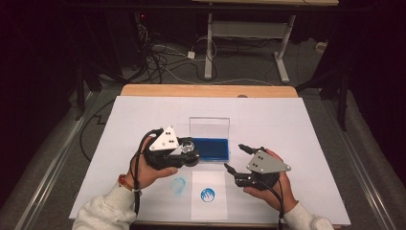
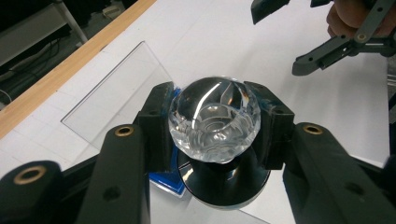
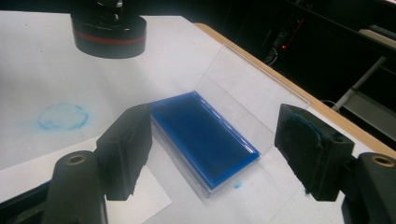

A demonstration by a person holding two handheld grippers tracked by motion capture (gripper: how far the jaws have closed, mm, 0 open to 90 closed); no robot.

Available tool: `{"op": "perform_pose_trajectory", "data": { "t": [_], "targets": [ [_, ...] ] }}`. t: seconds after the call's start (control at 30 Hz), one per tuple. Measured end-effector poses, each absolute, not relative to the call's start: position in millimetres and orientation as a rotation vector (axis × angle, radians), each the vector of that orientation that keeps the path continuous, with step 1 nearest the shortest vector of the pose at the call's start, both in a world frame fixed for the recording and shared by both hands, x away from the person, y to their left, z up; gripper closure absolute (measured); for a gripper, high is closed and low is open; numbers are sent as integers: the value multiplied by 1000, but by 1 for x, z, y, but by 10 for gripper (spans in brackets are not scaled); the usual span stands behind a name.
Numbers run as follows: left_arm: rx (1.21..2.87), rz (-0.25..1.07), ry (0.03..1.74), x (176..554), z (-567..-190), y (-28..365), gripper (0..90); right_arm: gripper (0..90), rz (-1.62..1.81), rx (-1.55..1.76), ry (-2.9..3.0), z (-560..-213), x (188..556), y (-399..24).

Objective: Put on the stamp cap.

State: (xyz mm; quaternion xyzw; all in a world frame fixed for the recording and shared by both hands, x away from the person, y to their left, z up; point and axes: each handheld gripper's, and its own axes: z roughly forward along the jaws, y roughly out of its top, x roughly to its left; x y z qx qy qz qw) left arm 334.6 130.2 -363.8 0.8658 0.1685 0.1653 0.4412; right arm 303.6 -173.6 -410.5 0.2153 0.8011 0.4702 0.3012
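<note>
Left tongs (image 1: 187,152) clamp a crystal-handled stamp (image 2: 214,119) just above the open blue ink pad (image 1: 208,149) at desk centre; right tongs (image 1: 238,157) stand wide, empty. One blue print (image 1: 208,195) marks the near paper (image 1: 208,206); re-inking probably comes next

Stamp knob (image 2: 214,119): I read clear faceted glass or acrylic, glossy, on a smooth black base | ink pad (image 3: 201,140): wet-looking glossy blue in a clear plastic case, lid (image 3: 247,81) transparent | table cover (image 1: 287,124): matt white paper, blue-smudged | table edge (image 1: 206,90): wood | left gripper (image 2: 215,116) jaws: matt black plastic, brass-coloured pins.
</note>
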Motion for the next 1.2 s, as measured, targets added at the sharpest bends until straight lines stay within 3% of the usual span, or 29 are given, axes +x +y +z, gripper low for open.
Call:
{"op": "perform_pose_trajectory", "data": {
  "t": [1.2],
  "targets": [
    [2161, 472, 477, 347, -363, 149, 546, 261, 1168, 767, 2012, -431, 284, -253]
  ]
}}
